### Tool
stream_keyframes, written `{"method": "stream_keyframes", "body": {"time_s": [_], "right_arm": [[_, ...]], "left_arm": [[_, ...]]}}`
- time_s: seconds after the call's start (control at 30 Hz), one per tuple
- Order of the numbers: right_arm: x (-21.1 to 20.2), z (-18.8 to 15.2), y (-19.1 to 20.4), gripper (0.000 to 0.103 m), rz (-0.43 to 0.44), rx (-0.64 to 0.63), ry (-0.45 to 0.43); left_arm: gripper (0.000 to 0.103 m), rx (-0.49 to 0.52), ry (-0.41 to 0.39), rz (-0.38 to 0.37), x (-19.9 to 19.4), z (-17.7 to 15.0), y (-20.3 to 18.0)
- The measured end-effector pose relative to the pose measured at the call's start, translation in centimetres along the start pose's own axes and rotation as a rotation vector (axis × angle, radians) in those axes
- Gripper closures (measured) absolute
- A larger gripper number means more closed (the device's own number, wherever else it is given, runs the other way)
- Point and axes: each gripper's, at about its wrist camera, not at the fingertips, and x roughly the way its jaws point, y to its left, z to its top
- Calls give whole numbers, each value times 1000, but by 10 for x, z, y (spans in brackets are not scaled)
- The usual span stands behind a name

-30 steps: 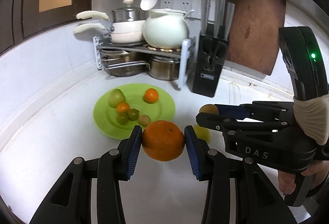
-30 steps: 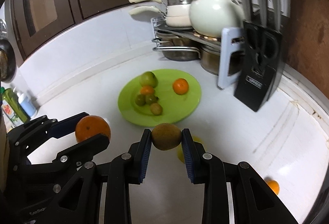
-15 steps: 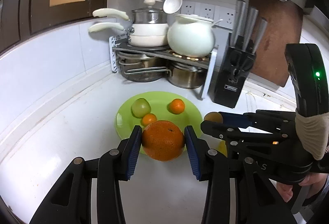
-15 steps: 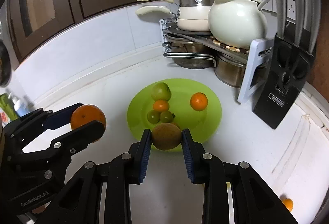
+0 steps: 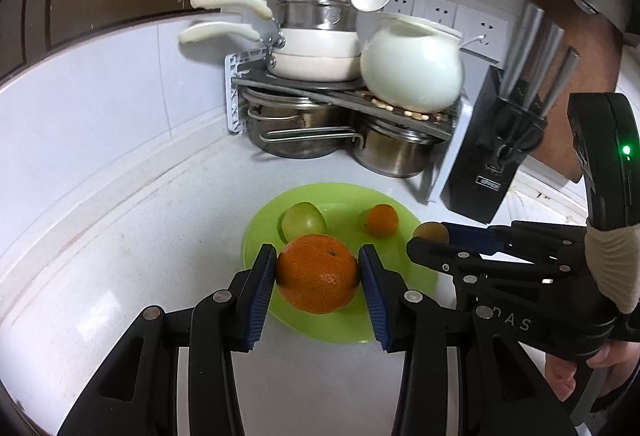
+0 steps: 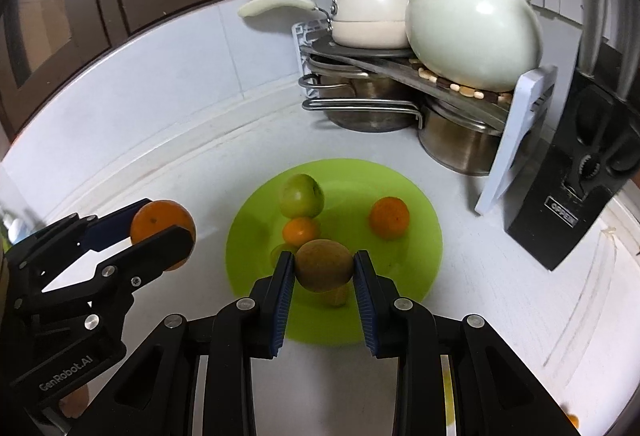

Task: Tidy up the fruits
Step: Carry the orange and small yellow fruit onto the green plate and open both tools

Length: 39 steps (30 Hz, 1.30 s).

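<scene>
Several fruits sit on the green plate (image 6: 424,236); left gripper (image 5: 318,276) clamps an orange (image 5: 318,278), right gripper (image 6: 324,270) a kiwi (image 6: 324,264), both awaiting placement.

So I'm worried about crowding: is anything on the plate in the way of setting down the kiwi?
Partly. Small fruits lie just beneath the kiwi on the green plate; the plate's right side looks bare.

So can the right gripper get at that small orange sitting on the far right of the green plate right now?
Probably not yet. The right gripper is shut on a brown kiwi, so its jaws are full. The path to the small orange on the green plate looks free once the kiwi is set down.
</scene>
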Motion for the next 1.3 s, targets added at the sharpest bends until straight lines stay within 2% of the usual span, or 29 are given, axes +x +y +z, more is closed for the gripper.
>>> {"method": "stream_keyframes", "body": {"time_s": [0.27, 0.6, 1.17, 1.3], "right_arm": [[36, 16, -8, 72, -7, 14, 50], [63, 14, -20, 72, -35, 62, 98], [80, 16, -25, 72, -45, 73, 121], [79, 17, -26, 71, -42, 76, 115]], "left_arm": [[61, -32, 55, -6, 38, 3, 16], [61, -31, 102, -20, 77, 2, 22], [61, -31, 156, -24, 99, -4, 25], [60, -42, 149, -25, 98, -4, 26]]}}
